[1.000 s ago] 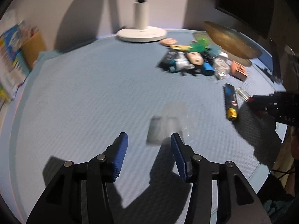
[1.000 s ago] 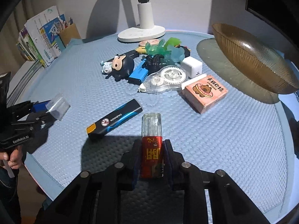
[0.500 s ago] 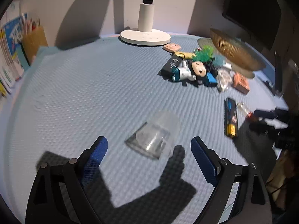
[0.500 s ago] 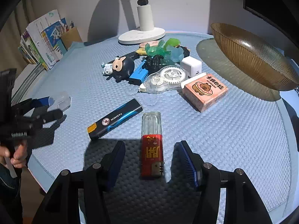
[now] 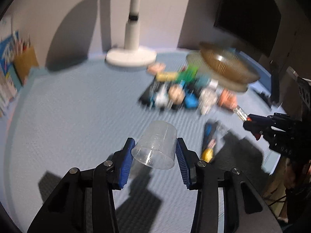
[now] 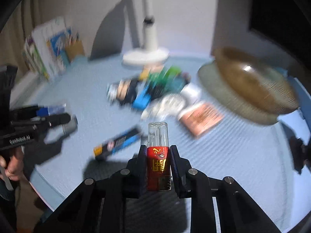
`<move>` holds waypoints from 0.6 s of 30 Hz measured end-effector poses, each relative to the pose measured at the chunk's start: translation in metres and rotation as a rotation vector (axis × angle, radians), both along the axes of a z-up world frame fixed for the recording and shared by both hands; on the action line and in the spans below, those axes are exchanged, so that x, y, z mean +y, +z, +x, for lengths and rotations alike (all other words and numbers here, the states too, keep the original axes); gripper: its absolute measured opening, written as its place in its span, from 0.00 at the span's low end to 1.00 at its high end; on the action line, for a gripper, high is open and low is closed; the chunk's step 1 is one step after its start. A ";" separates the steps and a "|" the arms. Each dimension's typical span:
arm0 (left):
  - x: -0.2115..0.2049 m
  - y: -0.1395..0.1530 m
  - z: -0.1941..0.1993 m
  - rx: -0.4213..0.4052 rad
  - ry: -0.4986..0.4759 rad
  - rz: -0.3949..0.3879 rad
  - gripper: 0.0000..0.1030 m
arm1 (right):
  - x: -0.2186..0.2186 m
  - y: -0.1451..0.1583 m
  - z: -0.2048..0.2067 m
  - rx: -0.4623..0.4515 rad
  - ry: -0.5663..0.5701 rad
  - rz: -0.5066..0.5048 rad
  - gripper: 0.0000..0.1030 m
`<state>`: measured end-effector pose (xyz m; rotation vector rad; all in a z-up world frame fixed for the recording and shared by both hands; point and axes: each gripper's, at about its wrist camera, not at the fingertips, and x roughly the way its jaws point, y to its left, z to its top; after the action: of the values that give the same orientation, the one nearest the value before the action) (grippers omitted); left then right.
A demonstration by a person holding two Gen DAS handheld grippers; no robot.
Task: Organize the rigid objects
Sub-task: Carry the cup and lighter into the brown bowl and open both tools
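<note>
The clear cup (image 5: 155, 147) is seen in the left wrist view clamped between the 2 blue pads of the left gripper (image 5: 154, 153), whose jaws have just been closing onto it. It is held on its side, its long axis pointing along the fingers, open mouth toward the camera and base toward the table's far edge. The brown bowl (image 5: 229, 68), judged the likely goal, lies ahead and to the right, near the far right edge of the blue table (image 5: 68, 116). The right gripper (image 5: 250, 122) is seen nearer that bowl.

In the right wrist view the lighter (image 6: 158, 155) is gripped by the narrowly closed right gripper (image 6: 157, 155), whose jaws have just been closing. Its long axis runs along the fingers, clear end forward. The bowl (image 6: 252, 83) lies ahead to the right.
</note>
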<state>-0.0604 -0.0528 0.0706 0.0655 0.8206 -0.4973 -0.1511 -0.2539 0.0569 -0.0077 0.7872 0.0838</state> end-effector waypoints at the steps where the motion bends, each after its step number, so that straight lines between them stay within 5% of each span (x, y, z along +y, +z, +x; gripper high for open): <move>1: -0.005 0.012 0.003 -0.023 -0.009 -0.013 0.39 | -0.009 0.012 -0.001 -0.028 -0.021 0.000 0.22; 6: -0.066 0.075 0.033 -0.119 -0.095 -0.073 0.39 | -0.073 0.066 0.013 -0.140 -0.200 -0.039 0.22; 9: -0.125 0.093 0.057 -0.151 -0.159 -0.061 0.39 | -0.115 0.074 0.037 -0.091 -0.297 -0.026 0.22; 14: -0.216 0.066 0.098 -0.019 -0.258 -0.048 0.39 | -0.154 0.055 0.078 0.066 -0.318 0.012 0.22; 18: -0.252 0.037 0.113 0.058 -0.292 -0.036 0.39 | -0.160 0.042 0.092 0.137 -0.309 -0.016 0.22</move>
<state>0.0523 -0.3044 0.1072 0.1395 0.8629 -0.7920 -0.0587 -0.4143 0.0993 0.1050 0.9173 -0.2174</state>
